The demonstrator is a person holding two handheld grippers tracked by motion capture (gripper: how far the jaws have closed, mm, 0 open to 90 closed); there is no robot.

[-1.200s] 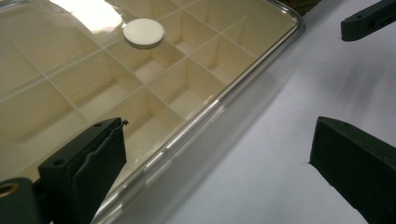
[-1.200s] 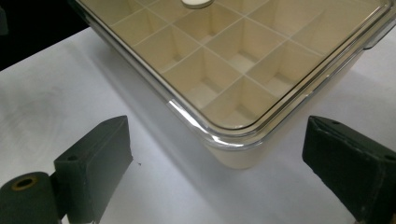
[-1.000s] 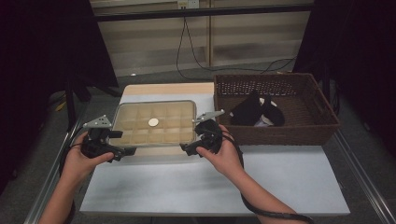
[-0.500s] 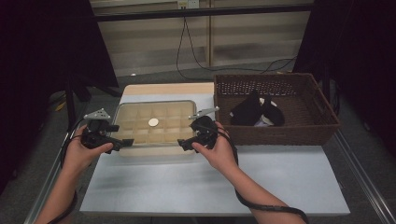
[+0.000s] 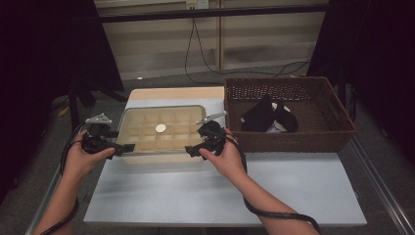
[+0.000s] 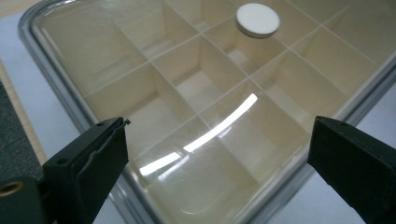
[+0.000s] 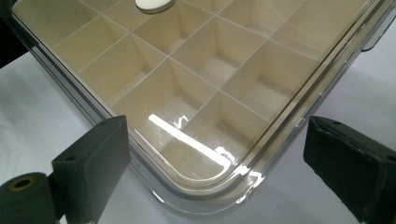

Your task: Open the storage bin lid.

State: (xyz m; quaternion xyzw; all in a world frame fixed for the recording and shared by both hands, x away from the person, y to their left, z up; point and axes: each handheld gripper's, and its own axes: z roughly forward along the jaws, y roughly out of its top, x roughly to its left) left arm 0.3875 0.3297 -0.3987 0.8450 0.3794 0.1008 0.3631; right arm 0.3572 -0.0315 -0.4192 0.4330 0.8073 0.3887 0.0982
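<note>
Jaws of both grippers released, spread over near corners of the lidded box (image 5: 161,131).

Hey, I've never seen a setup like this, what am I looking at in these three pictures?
A person sits at a table holding a hand-held gripper in each hand. The high view looks down from above: left gripper, right gripper. The other two pictures come from cameras riding on those grippers, looking along their black jaws. Between the grippers lies a clear-lidded box divided into compartments, with a white knob on the lid. To its right stands a wicker basket holding dark cloth. Both grippers are open at the box's near corners, holding nothing.
</note>
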